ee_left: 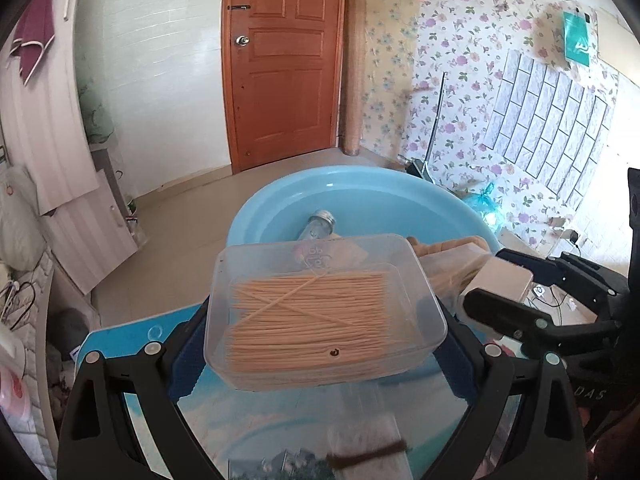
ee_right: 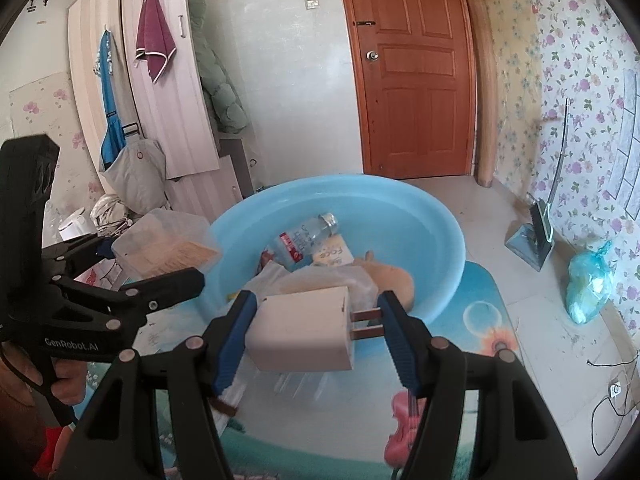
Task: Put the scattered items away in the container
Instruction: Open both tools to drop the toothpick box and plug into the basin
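Leftmost, the left gripper (ee_left: 324, 320) is clenched on a clear plastic box (ee_left: 326, 308), a shallow rectangular tub packed with pale thin sticks lying side by side, two or three crossed loosely over the rest. Its blue-padded fingers (ee_left: 192, 344) press the box's two short ends, so the box sits crosswise between them, lifted clear of the mat (ee_left: 280, 420) and hanging at the near rim of the light blue basin (ee_left: 256, 216). From the right wrist view the same box (ee_right: 166, 246) shows at the basin's left edge, just beside the rim.

Further right, the right gripper (ee_right: 316, 328) grasps a white charger plug (ee_right: 300, 332), a blocky cube with two flat metal prongs (ee_right: 366, 322) pointing sideways. One blue pad (ee_right: 236, 340) bears on the cube's flat back and the other meets the prong tips, so the plug spans the gap. It hangs over the near rim of the basin (ee_right: 440, 248).

Inside the basin lie a clear bottle (ee_right: 308, 236) with a silver cap, a small card (ee_right: 334, 254), a crumpled bag (ee_right: 280, 276) and a tan soft toy (ee_right: 394, 282).
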`<state>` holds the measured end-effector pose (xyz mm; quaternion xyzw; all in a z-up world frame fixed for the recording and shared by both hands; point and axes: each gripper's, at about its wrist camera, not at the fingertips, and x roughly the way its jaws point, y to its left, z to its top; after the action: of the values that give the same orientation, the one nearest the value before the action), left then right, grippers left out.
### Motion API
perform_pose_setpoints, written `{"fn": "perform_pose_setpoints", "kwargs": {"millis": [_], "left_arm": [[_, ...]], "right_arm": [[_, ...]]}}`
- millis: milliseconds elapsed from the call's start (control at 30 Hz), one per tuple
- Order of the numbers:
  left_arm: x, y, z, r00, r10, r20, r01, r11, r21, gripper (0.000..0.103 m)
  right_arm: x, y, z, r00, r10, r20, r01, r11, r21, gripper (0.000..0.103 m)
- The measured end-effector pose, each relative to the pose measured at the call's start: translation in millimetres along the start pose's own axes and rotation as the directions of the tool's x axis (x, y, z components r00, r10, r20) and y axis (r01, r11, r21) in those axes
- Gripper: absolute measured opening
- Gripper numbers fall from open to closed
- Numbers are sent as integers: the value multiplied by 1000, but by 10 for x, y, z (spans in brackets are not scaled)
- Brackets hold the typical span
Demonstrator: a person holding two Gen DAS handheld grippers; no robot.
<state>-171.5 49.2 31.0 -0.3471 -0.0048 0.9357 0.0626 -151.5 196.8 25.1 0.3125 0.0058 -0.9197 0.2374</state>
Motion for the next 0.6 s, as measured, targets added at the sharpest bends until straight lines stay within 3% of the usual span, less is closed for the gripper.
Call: {"fn": "perform_pose_setpoints", "kwargs": {"millis": [267,600], "left_arm": [[302,61,46,999,-25,-44,24,999,-24,97],[257,76,-73,998,-22,-52,21,999,-34,97]], "right_arm": [[261,-136,74,1000,11,-27,-11,1000,7,62],[282,-206,46,1000,10,-22,-10,1000,3,67]]}}
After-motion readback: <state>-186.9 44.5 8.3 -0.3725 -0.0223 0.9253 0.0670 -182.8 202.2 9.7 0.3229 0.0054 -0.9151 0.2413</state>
